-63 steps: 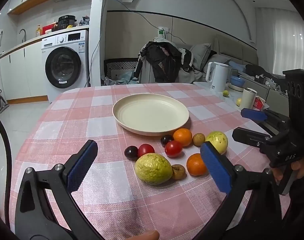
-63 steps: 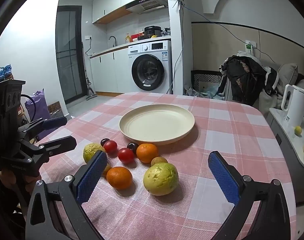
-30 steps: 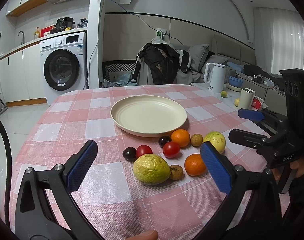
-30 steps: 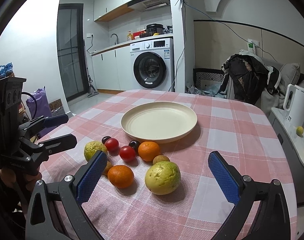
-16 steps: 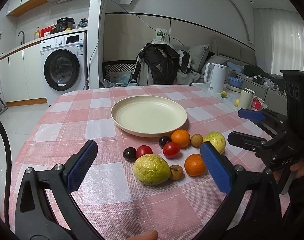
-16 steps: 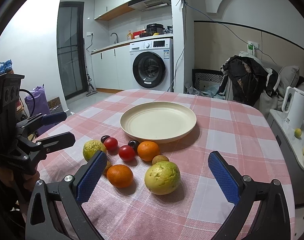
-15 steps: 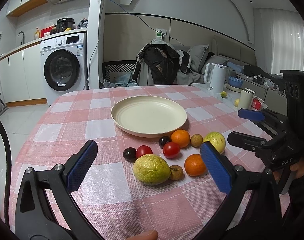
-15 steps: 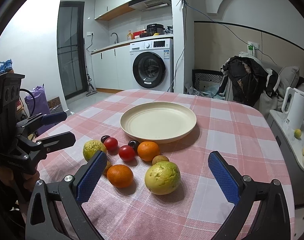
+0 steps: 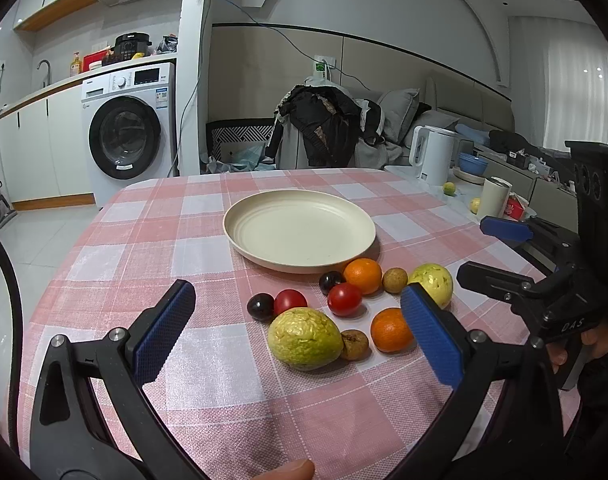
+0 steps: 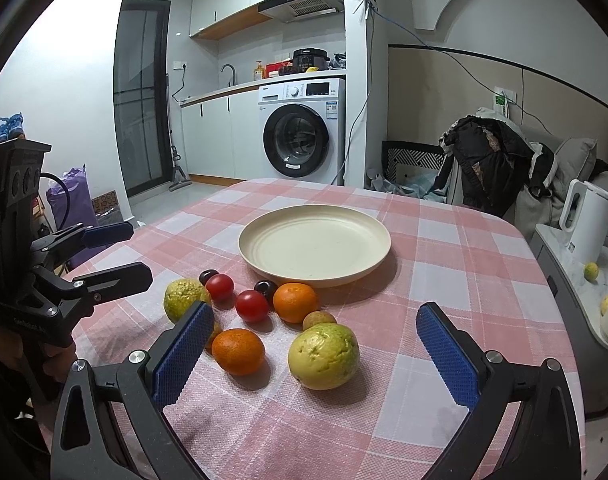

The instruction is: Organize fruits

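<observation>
The fruits (image 10: 263, 312) sit clustered at the center of my right view, just below the empty cream plate (image 10: 368, 264) on the checked tablecloth (image 10: 444, 280). My right gripper (image 10: 310, 354) and left gripper (image 9: 299, 334) both gape wide, holding nothing.

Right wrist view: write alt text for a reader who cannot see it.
The open right gripper hovers over a pink checked tablecloth, facing a cluster of guavas, oranges, tomatoes and small dark fruits just before an empty cream plate. The left gripper, also open, enters from the left; a washing machine stands behind.
</observation>
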Motion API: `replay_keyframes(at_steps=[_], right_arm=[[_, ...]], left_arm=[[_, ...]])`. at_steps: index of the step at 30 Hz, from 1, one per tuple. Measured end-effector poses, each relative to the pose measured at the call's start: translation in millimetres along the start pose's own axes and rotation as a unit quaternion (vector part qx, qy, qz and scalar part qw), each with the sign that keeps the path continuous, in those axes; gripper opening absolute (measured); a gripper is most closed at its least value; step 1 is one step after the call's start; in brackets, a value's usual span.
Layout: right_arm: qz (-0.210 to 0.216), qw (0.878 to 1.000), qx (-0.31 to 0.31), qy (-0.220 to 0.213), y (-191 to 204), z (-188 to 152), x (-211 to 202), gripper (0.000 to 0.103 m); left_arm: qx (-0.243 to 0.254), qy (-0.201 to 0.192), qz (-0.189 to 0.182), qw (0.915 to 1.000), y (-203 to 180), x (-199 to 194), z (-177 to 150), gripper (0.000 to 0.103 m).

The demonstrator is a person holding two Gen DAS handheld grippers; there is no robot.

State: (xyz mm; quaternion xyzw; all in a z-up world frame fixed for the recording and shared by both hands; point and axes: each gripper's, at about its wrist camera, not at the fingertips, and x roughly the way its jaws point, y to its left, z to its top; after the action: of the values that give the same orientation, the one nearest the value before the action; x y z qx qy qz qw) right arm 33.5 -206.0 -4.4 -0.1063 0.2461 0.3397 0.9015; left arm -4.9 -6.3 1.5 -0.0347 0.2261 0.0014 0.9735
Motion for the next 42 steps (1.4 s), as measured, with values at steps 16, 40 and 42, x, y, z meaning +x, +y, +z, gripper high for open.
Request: replay_keyframes(at_steps=[16, 40, 42], right_arm=[[-0.020, 1.000, 0.008, 0.011, -3.7, 2.8, 0.9, 0.103], [-0.021, 0.986, 0.067, 0.154, -35.6, -11.8, 51.7, 0.094], [-0.017, 0.984, 0.070, 0.164, -34.5, -14.2, 53.1, 0.091]], left_arm=[[0.000, 0.000, 0.002, 1.0000, 1.5, 0.1, -0.5, 0.102], [-0.013, 0.133, 0.017, 0.9909, 11.6, 51.4, -8.7, 0.096], [-0.015, 0.141, 0.014, 0.9898, 11.7, 55.2, -9.6, 0.092]])
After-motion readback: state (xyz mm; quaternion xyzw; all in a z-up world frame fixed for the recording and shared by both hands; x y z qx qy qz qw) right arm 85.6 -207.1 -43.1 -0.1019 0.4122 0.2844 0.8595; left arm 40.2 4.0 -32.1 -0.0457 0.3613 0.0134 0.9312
